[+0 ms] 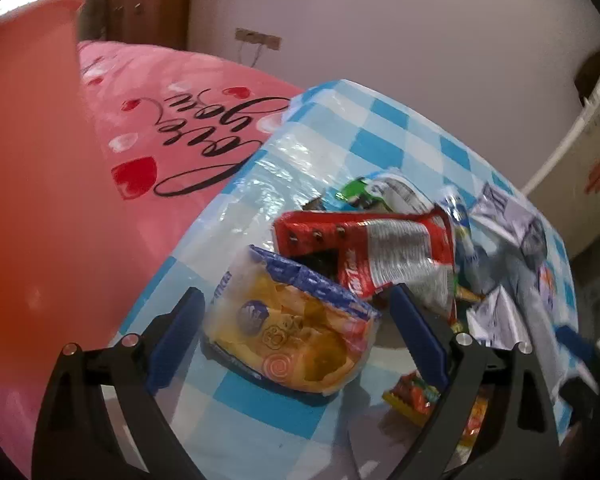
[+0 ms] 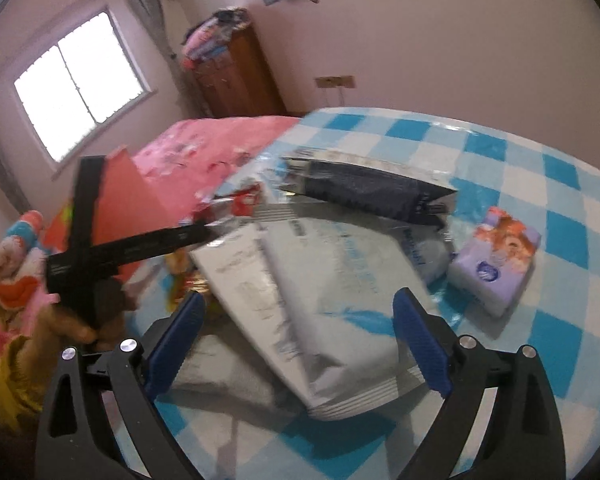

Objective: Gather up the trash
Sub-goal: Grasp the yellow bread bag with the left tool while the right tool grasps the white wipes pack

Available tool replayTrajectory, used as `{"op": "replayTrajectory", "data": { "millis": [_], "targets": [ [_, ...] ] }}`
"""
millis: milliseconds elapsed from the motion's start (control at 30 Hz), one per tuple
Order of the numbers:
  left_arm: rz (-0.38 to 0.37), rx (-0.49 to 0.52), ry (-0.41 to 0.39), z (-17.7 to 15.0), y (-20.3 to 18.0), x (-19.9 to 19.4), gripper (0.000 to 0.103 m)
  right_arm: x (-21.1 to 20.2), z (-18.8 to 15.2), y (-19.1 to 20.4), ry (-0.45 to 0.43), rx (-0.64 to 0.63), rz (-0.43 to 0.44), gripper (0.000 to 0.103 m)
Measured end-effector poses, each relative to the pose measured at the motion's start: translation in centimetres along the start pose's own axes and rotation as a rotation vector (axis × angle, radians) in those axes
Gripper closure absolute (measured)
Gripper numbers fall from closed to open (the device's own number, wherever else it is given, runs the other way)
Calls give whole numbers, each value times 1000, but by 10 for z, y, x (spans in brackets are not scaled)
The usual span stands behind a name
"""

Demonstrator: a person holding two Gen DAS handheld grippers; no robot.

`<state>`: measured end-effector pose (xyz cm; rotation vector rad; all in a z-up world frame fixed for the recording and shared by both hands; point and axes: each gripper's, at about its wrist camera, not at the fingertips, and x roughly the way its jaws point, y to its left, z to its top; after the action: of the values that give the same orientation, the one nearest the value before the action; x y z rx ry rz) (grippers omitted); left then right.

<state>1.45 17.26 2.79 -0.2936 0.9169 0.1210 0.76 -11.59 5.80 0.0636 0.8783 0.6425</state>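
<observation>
In the left wrist view my left gripper [image 1: 296, 324] is open, its blue pads either side of a yellow and blue snack wrapper [image 1: 292, 332] lying on the blue checked tablecloth [image 1: 380, 128]. Behind it lie a red and silver wrapper [image 1: 388, 248], a green packet [image 1: 360, 192] and white printed bags [image 1: 512, 240]. In the right wrist view my right gripper [image 2: 300, 332] is open over a large white bag [image 2: 324, 312]. A dark foil pouch [image 2: 372, 188] lies behind it. The left gripper's black body [image 2: 100, 248] shows at left.
An orange-red bin [image 1: 32, 184] fills the left of the left wrist view. A purple tissue pack [image 2: 496, 264] lies right of the white bag. A pink bed [image 1: 172, 128] stands beyond the table. A small colourful wrapper [image 1: 416, 396] lies near the table's front.
</observation>
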Motion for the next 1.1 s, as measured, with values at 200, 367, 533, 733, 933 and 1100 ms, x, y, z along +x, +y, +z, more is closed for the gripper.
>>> {"op": "replayTrajectory", "data": {
  "millis": [200,367,533,733,933,1100],
  "targets": [
    [14,230,10,-14,-12,2,9,10,-1,-19,20,56,14,9],
    [-8,300,-5,-12,-6,-1,9,8,2,-31,14,102,51,9],
    [-30,392,0,-12,-6,-2,9,18,10,-38,49,107,33,8],
    [-40,384,16,-11,-5,7,12,29,6,-36,73,77,37,6],
    [-49,354,13,-12,-1,8,28,36,3,-45,75,100,88,5],
    [-54,323,-3,-14,0,1,32,36,-1,-45,55,138,97,4]
  ]
}}
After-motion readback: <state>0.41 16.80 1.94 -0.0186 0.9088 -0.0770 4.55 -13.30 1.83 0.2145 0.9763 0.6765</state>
